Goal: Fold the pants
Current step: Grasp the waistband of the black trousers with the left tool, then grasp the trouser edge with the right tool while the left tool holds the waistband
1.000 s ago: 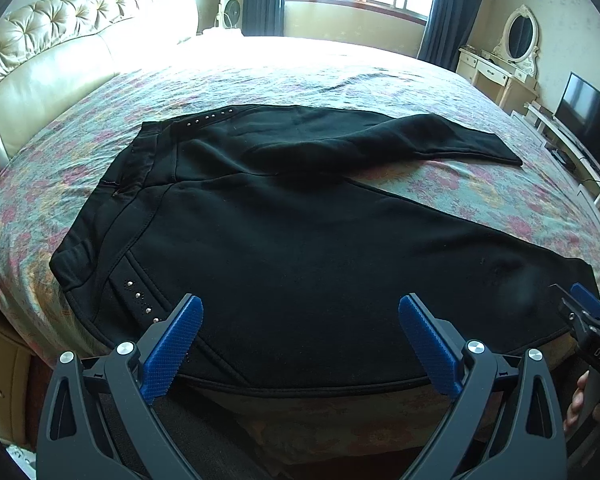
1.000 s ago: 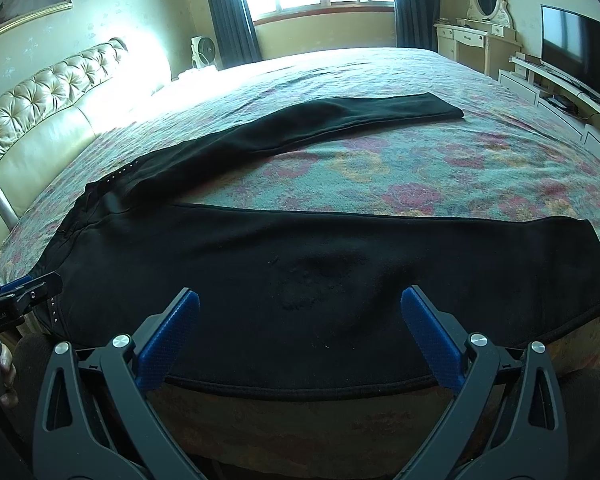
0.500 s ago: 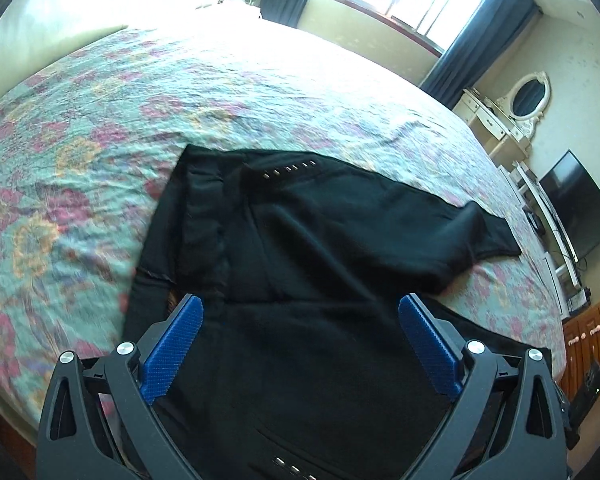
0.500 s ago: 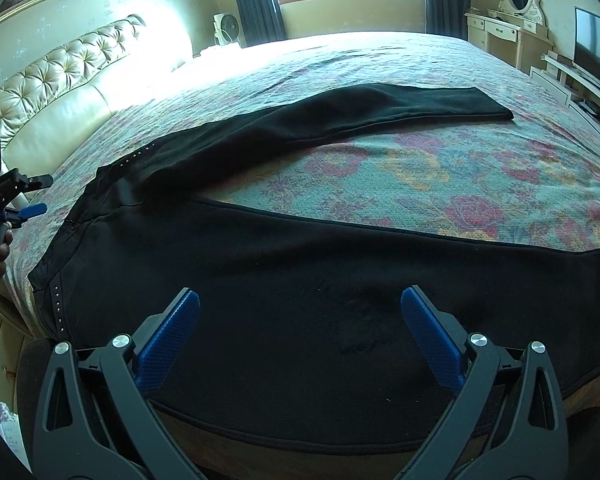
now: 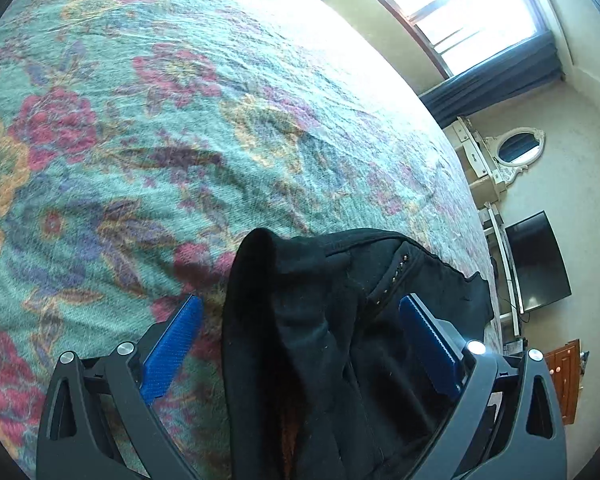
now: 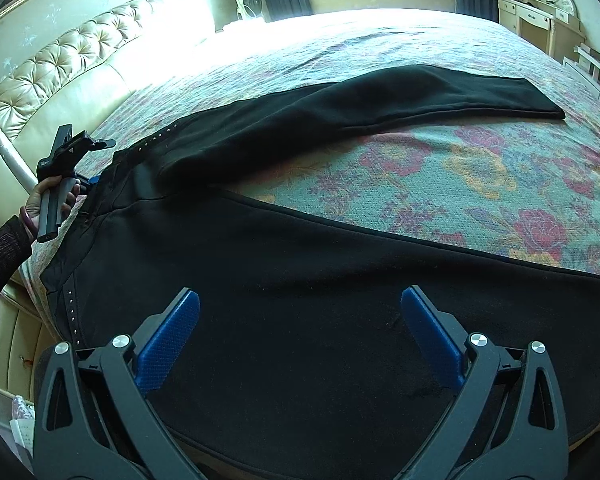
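Since half a second ago the left tool (image 5: 300, 344) has dropped low to the waistband of the pants (image 5: 340, 320), which now bunches up between its wide-open blue fingers (image 5: 172, 344); whether either finger touches the cloth I cannot tell. Flowered bed cover (image 5: 160, 120) fills the space beyond.

From the right wrist, the right tool (image 6: 300, 336) hovers wide open and empty over the near leg at the bed's near edge. Black pants (image 6: 300, 272) lie flat, legs spread apart. At the bed's left edge a hand (image 6: 52, 196) in a dark sleeve (image 6: 0, 256) grips the left tool's handle by the waistband.
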The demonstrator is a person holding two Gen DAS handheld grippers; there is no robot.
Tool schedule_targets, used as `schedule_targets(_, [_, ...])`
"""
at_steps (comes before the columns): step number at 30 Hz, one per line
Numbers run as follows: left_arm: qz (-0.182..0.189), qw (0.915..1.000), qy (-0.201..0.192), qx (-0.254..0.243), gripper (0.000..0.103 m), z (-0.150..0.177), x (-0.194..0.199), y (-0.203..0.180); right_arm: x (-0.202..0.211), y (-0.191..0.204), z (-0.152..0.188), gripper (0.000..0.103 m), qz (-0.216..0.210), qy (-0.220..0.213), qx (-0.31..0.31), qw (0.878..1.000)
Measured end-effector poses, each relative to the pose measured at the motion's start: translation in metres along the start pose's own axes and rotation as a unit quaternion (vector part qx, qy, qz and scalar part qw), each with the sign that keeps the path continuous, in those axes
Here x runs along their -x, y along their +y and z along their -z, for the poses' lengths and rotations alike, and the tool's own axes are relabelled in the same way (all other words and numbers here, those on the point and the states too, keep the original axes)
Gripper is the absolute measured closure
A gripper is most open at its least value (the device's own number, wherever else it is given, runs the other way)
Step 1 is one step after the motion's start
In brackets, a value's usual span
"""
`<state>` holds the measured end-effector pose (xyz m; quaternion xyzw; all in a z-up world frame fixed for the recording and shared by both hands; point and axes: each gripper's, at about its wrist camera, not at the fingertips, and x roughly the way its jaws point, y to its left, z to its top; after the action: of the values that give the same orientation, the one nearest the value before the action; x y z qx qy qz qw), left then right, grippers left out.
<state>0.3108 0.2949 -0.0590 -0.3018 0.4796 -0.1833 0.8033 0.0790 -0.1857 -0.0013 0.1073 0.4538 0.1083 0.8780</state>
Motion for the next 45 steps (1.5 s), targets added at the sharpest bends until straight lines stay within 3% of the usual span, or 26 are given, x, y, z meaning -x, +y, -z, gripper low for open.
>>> schedule_targets(2, [0.03, 0.9995, 0.006, 0.003, 0.006, -0.002, -0.005, -0.003, -0.008, -0.003, -0.007, 0.002, -0.022, 0.014, -0.002, 1.0])
schedule_targets(4, [0.032, 0.9994, 0.013, 0.0, 0.008, -0.003, -0.01, -0.006, -0.013, -0.005, -0.02, 0.002, -0.052, 0.018, 0.003, 0.998])
schedule_targets(6, [-0.001, 0.9997, 0.018, -0.017, 0.051, -0.003, -0.017, -0.006, -0.018, -0.007, -0.041, 0.002, -0.081, 0.01, 0.026, 0.996])
schedule_targets(7, [-0.031, 0.9991, 0.022, -0.017, 0.081, -0.003, -0.02, -0.002, -0.02, -0.009, -0.056, 0.002, -0.096, 0.007, 0.039, 0.995])
schedule_targets(13, [-0.035, 0.9987, 0.022, -0.03, 0.083, -0.002, -0.023, 0.004, -0.058, -0.013, -0.174, 0.002, -0.114, -0.021, 0.168, 0.979])
schedule_targets(18, [-0.042, 0.9981, 0.027, -0.034, 0.083, -0.004, -0.025, 0.005, -0.144, -0.007, -0.257, 0.004, -0.075, 0.051, 0.26, 0.961])
schedule_targets(19, [-0.047, 0.9978, 0.028, -0.037, 0.083, -0.004, -0.025, 0.005, -0.164, -0.005, -0.266, 0.017, -0.064, 0.072, 0.273, 0.957])
schedule_targets(20, [-0.051, 0.9974, 0.03, -0.041, 0.083, -0.005, -0.026, 0.004, -0.183, -0.003, -0.273, 0.037, -0.059, 0.098, 0.283, 0.952])
schedule_targets(22, [-0.056, 0.9968, 0.033, -0.048, 0.083, -0.006, -0.027, 0.003, -0.212, 0.0, -0.275, 0.04, -0.048, 0.136, 0.311, 0.939])
schedule_targets(24, [-0.06, 0.9961, 0.036, -0.054, 0.083, -0.006, -0.028, 0.001, -0.23, 0.006, -0.272, 0.037, -0.023, 0.145, 0.354, 0.924])
schedule_targets(25, [-0.06, 0.996, 0.037, -0.055, 0.083, -0.007, -0.029, 0.0, -0.235, 0.008, -0.271, 0.021, -0.011, 0.138, 0.37, 0.919])
schedule_targets(26, [-0.059, 0.9961, 0.038, -0.054, 0.083, -0.007, -0.029, 0.0, -0.238, 0.008, -0.27, 0.012, -0.003, 0.13, 0.381, 0.915])
schedule_targets(27, [-0.057, 0.9963, 0.039, -0.052, 0.083, -0.007, -0.03, 0.0, -0.242, 0.007, -0.27, 0.012, -0.01, 0.138, 0.381, 0.914])
schedule_targets(28, [-0.054, 0.9965, 0.039, -0.051, 0.083, -0.006, -0.03, 0.001, -0.247, 0.002, -0.273, 0.024, -0.031, 0.161, 0.355, 0.92])
schedule_targets(29, [-0.051, 0.9967, 0.04, -0.048, 0.083, -0.007, -0.03, 0.002, -0.248, -0.002, -0.277, 0.043, -0.05, 0.176, 0.325, 0.928])
schedule_targets(30, [-0.05, 0.997, 0.04, -0.044, 0.083, -0.007, -0.029, 0.003, -0.243, -0.002, -0.278, 0.054, -0.056, 0.172, 0.318, 0.931])
schedule_targets(31, [-0.049, 0.9971, 0.04, -0.041, 0.083, -0.007, -0.029, 0.003, -0.238, -0.001, -0.277, 0.084, -0.07, 0.174, 0.315, 0.93])
schedule_targets(32, [-0.051, 0.997, 0.039, -0.044, 0.086, -0.008, -0.029, 0.002, -0.232, 0.002, -0.275, 0.094, -0.07, 0.17, 0.32, 0.929])
schedule_targets(37, [-0.061, 0.996, 0.014, -0.064, 0.089, -0.005, -0.021, -0.018, -0.174, 0.011, -0.265, 0.094, -0.042, 0.075, 0.338, 0.937])
schedule_targets(41, [-0.013, 0.9965, -0.035, -0.075, 0.089, -0.001, 0.011, -0.035, -0.107, 0.017, -0.246, 0.094, -0.025, -0.012, 0.339, 0.94])
schedule_targets(45, [0.043, 0.9897, -0.074, -0.115, 0.089, 0.022, 0.056, -0.059, -0.031, 0.025, -0.182, 0.094, 0.009, -0.08, 0.359, 0.93])
